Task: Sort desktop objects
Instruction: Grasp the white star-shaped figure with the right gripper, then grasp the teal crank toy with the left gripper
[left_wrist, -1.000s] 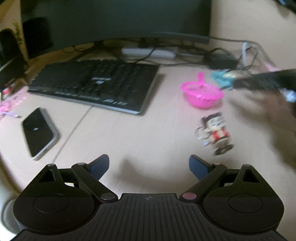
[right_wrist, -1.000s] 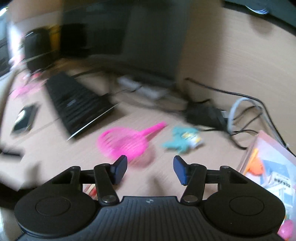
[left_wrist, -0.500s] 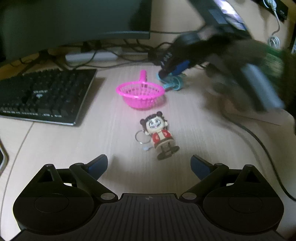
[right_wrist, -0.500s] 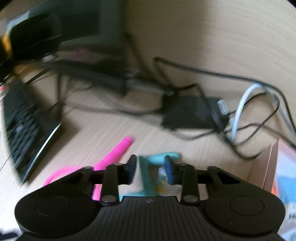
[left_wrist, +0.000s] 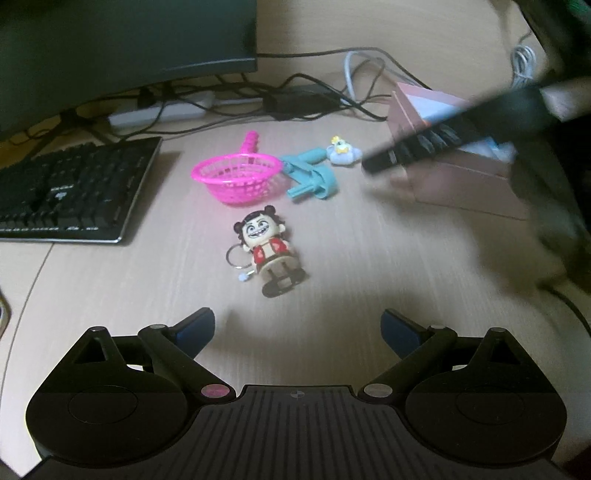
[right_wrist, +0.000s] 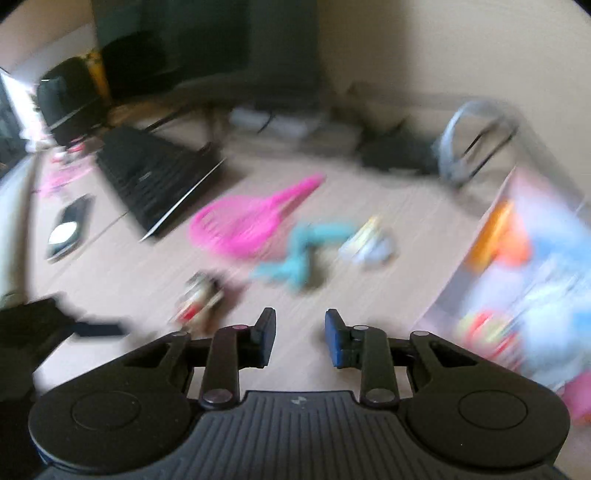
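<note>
A doll (left_wrist: 271, 251) keyring figure lies on its back on the pale table (left_wrist: 369, 266), feet toward the left gripper (left_wrist: 297, 328), with a metal ring (left_wrist: 236, 256) at its side. Just beyond it sits a pink basket (left_wrist: 238, 177), upright, its handle pointing away toward the cables (left_wrist: 317, 88). Touching the basket's right rim is a teal toy (left_wrist: 312, 177), and just past that a small white duck (left_wrist: 343, 153). To the right of these stands a pink box (left_wrist: 461, 177) with bright items inside; in the right wrist view the box (right_wrist: 517, 266) is badly blurred, so its contents cannot be told. The left gripper hangs above bare table in front of the doll, its jaws wide apart with nothing between them. The right gripper (right_wrist: 300, 339) has its jaws a narrow gap apart and empty, bare table showing between the blue pads (right_wrist: 334, 343); they have just been closing, and they grip nothing. In the left view it appears as a dark blurred bar (left_wrist: 454, 133) crossing in front of the box. A black keyboard (left_wrist: 70, 188) lies to the left of the basket, under a dark monitor (left_wrist: 122, 48), and a phone (right_wrist: 68, 227) rests farther left in the right wrist view.
</note>
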